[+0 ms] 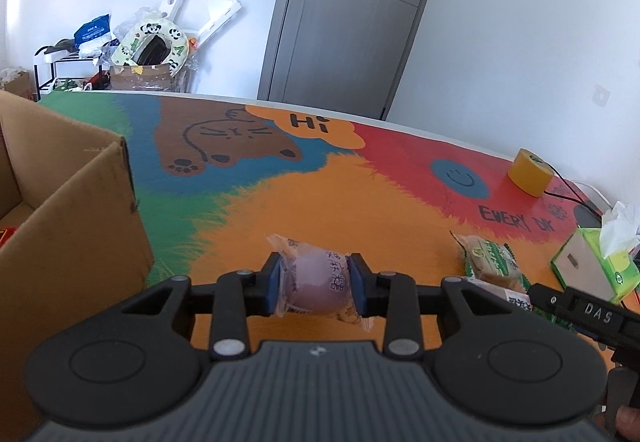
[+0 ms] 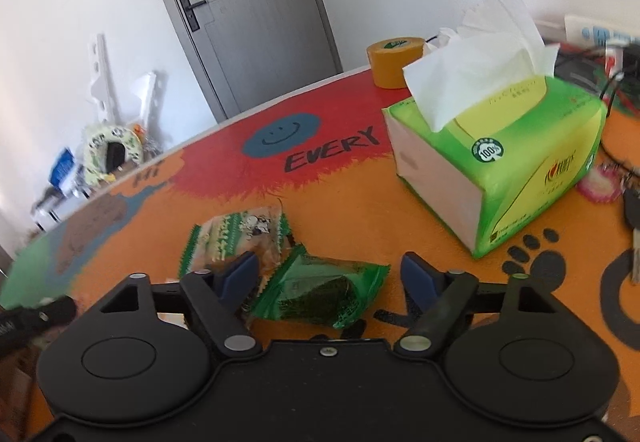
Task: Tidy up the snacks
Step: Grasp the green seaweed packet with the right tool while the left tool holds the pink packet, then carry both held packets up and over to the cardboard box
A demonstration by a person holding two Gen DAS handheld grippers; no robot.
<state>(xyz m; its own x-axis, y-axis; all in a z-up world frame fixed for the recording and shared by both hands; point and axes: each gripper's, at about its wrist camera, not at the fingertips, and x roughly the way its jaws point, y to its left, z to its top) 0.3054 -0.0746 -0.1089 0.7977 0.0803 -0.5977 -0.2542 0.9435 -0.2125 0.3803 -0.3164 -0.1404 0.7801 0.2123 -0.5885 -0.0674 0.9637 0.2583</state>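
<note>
From the left wrist, the left gripper (image 1: 318, 288) has its blue fingers (image 1: 273, 282) pinching a purple wrapped snack (image 1: 316, 282) by its two sides, the packet's long axis running away from the camera, one crimped end pointing out over the worktop (image 1: 340, 197) and the other back toward the palm. It appears lifted clear of the orange surface, though the angle makes that hard to confirm. The cardboard box (image 1: 68, 209) stands open at the worktop's left side, and the step in hand looks like carrying this packet there; the next move calls for swinging left, clearing the box wall, then releasing inside. From the right wrist, the right gripper (image 2: 328, 274) has its fingers spread on either side of a green wrapped snack (image 2: 320, 292) that lies flat near the worktop's near edge, its long axis roughly crosswise between them, tilted a little. The pads do not press it yet. A pale green-striped snack (image 2: 236, 238) touches it on the left, so closing calls for catching the green packet alone. The tissue pack (image 2: 512, 161) sits well to the right.
</note>
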